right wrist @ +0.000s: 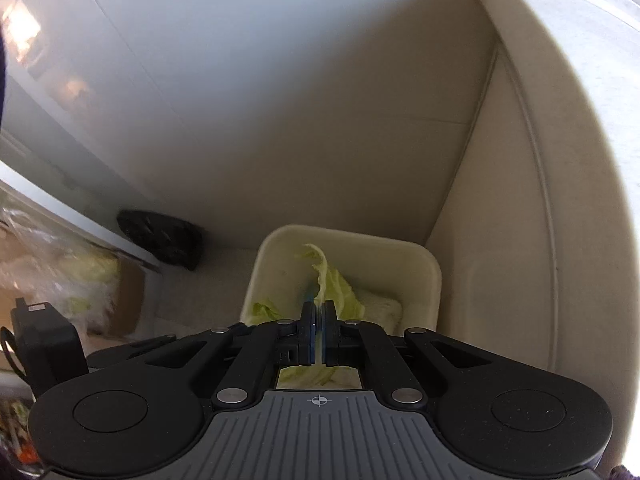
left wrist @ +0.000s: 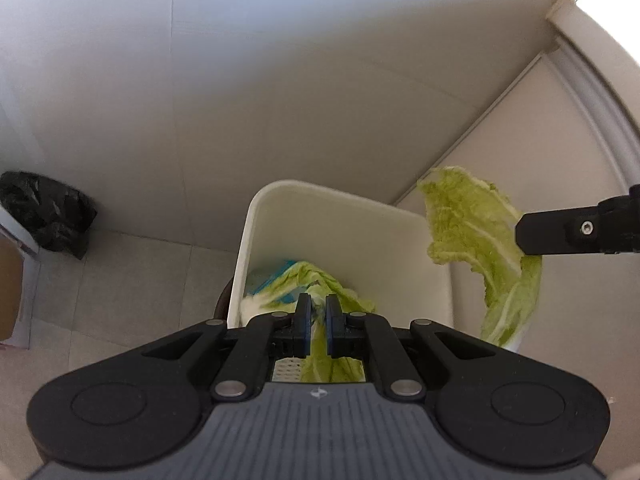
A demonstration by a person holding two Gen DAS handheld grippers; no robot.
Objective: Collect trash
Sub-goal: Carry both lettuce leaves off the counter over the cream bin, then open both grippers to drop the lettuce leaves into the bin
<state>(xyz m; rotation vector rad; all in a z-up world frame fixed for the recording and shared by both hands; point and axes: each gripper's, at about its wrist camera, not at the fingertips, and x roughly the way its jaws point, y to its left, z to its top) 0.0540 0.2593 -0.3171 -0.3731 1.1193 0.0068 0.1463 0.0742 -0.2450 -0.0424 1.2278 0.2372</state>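
My left gripper (left wrist: 317,300) is shut on a pale green cabbage leaf (left wrist: 320,360) that runs between its blue pads, right above the open white bin (left wrist: 340,216). Blue packaging (left wrist: 280,272) and more leaf lie inside the bin. To the right, a finger of my right gripper (left wrist: 560,232) holds a second cabbage leaf (left wrist: 472,232) that hangs beside the bin's right wall. In the right wrist view, the right gripper (right wrist: 319,306) is shut on that leaf (right wrist: 320,268), whose tip curls up in front of the white bin (right wrist: 348,236). Cabbage scraps (right wrist: 348,296) lie at the bottom.
The bin stands in a corner between a pale wall and a cabinet panel (left wrist: 520,140). A black rubbish bag (left wrist: 44,212) sits on the tiled floor to the left, with a cardboard box (left wrist: 8,288) nearer. A black boxy device (right wrist: 44,344) shows at the left edge.
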